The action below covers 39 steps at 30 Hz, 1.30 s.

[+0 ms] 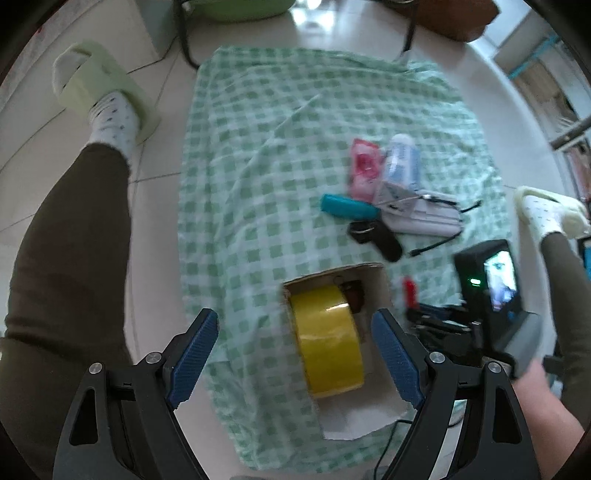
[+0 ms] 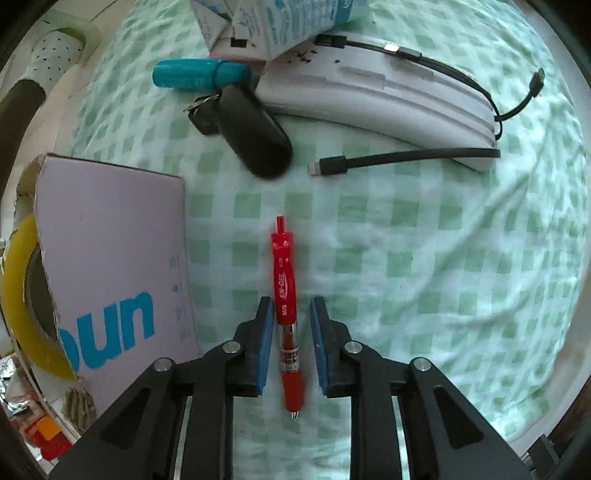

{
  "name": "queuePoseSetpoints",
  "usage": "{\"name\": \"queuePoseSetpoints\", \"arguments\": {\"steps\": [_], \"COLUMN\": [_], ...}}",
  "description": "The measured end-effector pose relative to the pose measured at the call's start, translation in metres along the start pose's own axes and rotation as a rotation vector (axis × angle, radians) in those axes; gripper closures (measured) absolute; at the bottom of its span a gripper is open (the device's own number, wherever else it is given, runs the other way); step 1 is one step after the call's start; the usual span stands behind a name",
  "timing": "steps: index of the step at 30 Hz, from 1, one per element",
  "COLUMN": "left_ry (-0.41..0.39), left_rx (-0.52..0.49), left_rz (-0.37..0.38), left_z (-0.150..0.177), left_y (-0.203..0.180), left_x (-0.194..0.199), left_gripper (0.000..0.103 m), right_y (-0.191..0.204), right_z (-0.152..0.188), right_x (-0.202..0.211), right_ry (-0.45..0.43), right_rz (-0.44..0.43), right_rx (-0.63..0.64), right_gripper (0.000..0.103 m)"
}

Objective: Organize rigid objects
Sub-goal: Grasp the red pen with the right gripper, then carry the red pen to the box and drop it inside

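A red gel pen (image 2: 286,291) lies on the green checked cloth (image 2: 406,240), between the blue pads of my right gripper (image 2: 291,306). The jaws are narrowly open, a small gap on each side of the pen. My left gripper (image 1: 295,325) is wide open and empty above an open cardboard box (image 1: 373,280) that holds a roll of yellow tape (image 1: 328,339). The box (image 2: 110,258) and the tape (image 2: 22,295) also show in the right wrist view, left of the pen. The pen's top (image 1: 409,290) shows right of the box.
Beyond the pen lie a black key fob (image 2: 255,133), a teal tube (image 2: 195,75), a white device (image 2: 369,92) with black cables (image 2: 406,157), and a white-and-blue carton (image 2: 273,26). A pink packet (image 1: 364,166) lies farther back. The person's legs flank the cloth.
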<state>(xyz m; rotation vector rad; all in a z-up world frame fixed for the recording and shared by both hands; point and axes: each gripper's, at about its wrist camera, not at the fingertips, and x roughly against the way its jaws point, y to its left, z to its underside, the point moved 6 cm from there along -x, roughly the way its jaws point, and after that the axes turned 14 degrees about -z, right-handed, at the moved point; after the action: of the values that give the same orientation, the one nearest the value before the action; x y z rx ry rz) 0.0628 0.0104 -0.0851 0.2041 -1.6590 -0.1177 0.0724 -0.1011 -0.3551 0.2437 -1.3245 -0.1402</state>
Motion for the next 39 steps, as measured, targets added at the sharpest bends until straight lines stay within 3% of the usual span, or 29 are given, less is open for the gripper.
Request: {"name": "queuePoseSetpoints", "arguments": {"steps": [4, 13, 17, 27, 28, 29, 30, 31, 35, 39], "left_ry": [0.016, 0.039, 0.029, 0.013, 0.008, -0.001, -0.008, -0.017, -0.054, -0.115], "left_rx": [0.016, 0.006, 0.016, 0.04, 0.053, 0.068, 0.076, 0.078, 0.084, 0.121], "left_rz": [0.037, 0.177, 0.264, 0.323, 0.335, 0.338, 0.325, 0.299, 0.266, 0.225], "left_z": [0.001, 0.024, 0.029, 0.03, 0.03, 0.03, 0.029, 0.029, 0.033, 0.032], "left_y": [-0.003, -0.006, -0.006, 0.001, 0.002, 0.003, 0.004, 0.007, 0.005, 0.01], "left_x": [0.002, 0.02, 0.037, 0.056, 0.059, 0.06, 0.06, 0.06, 0.066, 0.08], "left_gripper": [0.019, 0.019, 0.019, 0.02, 0.029, 0.051, 0.065, 0.09, 0.09, 0.091], "right_y": [0.007, 0.056, 0.091, 0.156, 0.16, 0.164, 0.166, 0.167, 0.168, 0.155], "right_z": [-0.021, 0.002, 0.022, 0.032, 0.034, 0.037, 0.039, 0.041, 0.045, 0.042], "right_x": [0.026, 0.124, 0.142, 0.145, 0.147, 0.15, 0.151, 0.152, 0.152, 0.135], "right_ry": [-0.021, -0.337, -0.395, -0.471, -0.479, -0.489, -0.497, -0.506, -0.505, -0.434], "right_rz": [-0.059, -0.341, -0.437, -0.599, -0.601, -0.601, -0.604, -0.608, -0.608, -0.484], "right_rx": [-0.029, -0.064, -0.035, 0.087, 0.099, 0.108, 0.112, 0.112, 0.099, 0.058], "right_gripper": [0.09, 0.09, 0.09, 0.09, 0.09, 0.09, 0.09, 0.09, 0.088, 0.086]}}
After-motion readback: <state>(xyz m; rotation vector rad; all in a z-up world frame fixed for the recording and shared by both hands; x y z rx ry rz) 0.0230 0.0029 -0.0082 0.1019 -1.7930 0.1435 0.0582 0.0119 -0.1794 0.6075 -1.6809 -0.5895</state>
